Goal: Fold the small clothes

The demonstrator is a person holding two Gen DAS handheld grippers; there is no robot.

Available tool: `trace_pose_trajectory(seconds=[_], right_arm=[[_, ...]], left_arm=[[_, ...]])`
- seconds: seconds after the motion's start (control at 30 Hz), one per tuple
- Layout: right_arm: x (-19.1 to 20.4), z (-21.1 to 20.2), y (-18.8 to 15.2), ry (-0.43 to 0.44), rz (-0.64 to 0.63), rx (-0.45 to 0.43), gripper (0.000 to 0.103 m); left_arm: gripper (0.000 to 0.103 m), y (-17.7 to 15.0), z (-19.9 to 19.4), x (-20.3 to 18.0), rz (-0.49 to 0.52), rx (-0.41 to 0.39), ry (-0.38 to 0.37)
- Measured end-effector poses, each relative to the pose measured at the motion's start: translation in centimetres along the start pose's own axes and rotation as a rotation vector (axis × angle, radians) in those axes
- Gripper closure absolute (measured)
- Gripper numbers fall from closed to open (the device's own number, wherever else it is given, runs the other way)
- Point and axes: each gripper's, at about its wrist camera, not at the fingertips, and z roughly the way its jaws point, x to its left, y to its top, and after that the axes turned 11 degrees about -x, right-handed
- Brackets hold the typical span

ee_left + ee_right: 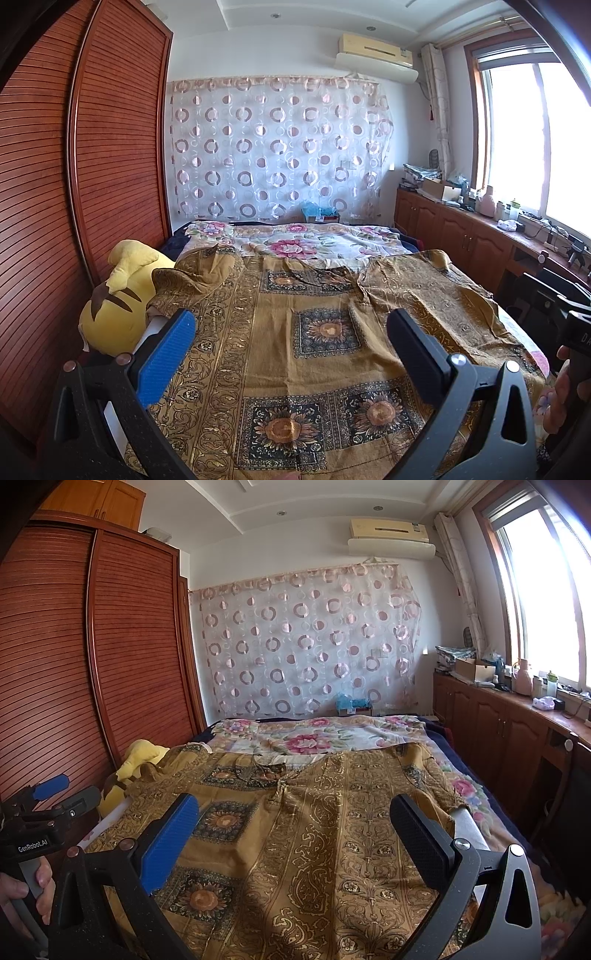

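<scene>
A golden-brown garment with dark sunflower squares (314,350) lies spread flat on the bed; it also shows in the right wrist view (332,830). My left gripper (291,328) is open and empty, held above the garment's left half, with its blue pad (166,358) on the left. My right gripper (295,812) is open and empty above the garment's right half. The left gripper also shows at the left edge of the right wrist view (55,797), and the right one at the right edge of the left wrist view (569,321).
A yellow plush toy (118,306) lies at the bed's left edge by the wooden wardrobe (74,184). A floral blanket (295,240) covers the far end of the bed. Low wooden cabinets (461,229) with clutter run under the window on the right.
</scene>
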Motion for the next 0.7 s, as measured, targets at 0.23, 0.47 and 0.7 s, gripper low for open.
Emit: trace_pose_trajectory(seconds=[0.23,0.47,0.7], right_arm=[[0.05,0.01,0.01,0.001,0.0,0.0,0.0],[0.03,-0.03,-0.07,0.003,0.001,0.0,0.0],[-0.01,-0.02,-0.15,0.006,0.001,-0.002,0.0]], left_arm=[[0.0,0.04,0.04,-0.06,0.001,-0.001,0.001],[0.0,0.2,-0.03,-0.12,0.002,-0.002,0.0],[0.0,0.33,-0.09,-0.17,0.002,-0.002,0.0]])
